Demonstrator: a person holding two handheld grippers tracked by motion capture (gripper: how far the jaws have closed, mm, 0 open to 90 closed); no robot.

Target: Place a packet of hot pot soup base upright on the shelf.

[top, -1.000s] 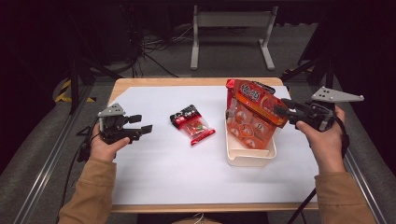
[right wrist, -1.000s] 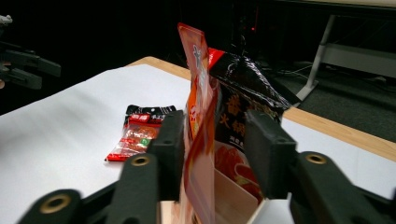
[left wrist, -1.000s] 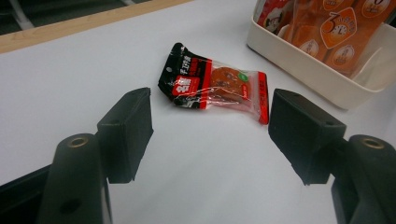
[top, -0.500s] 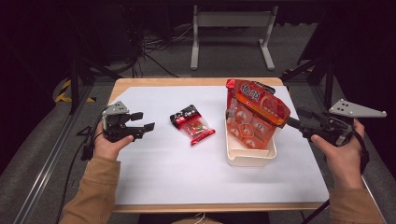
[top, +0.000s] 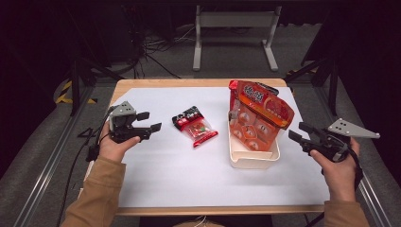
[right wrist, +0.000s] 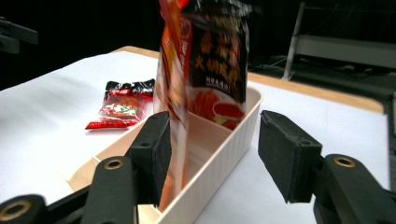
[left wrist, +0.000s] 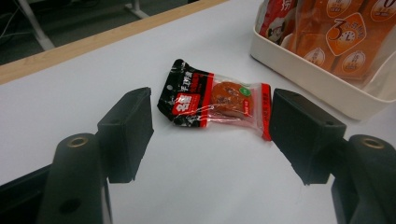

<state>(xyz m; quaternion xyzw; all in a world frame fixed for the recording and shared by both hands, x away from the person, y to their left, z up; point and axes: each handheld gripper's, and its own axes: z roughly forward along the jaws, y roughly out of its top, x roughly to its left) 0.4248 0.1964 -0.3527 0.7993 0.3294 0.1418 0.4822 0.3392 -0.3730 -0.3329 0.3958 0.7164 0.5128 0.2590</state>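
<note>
At right of the high view, pulled back from the big orange bag in the white bin, jaws apart. Left of middle: small snack pack flat on table, left jaws apart, likely next.

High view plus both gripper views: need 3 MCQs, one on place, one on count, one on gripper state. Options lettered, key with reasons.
1. Where does the small snack packet lie?
A. inside the bin
B. flat on the white table cover, left of the bin
C. in the left gripper

2. How many snack bags stand in the cream bin?
A. one
B. three
C. none

3. How do the left gripper and the right gripper stand?
A. both open, holding nothing
B. both shut
C. left shut on the packet

Key: 1 B, the high view shows it on the white table cover, apart from bin and jaws. 2 A, only the large orange bag leans upright in it. 3 A, each gripper view shows a wide gap between its pads.
</note>
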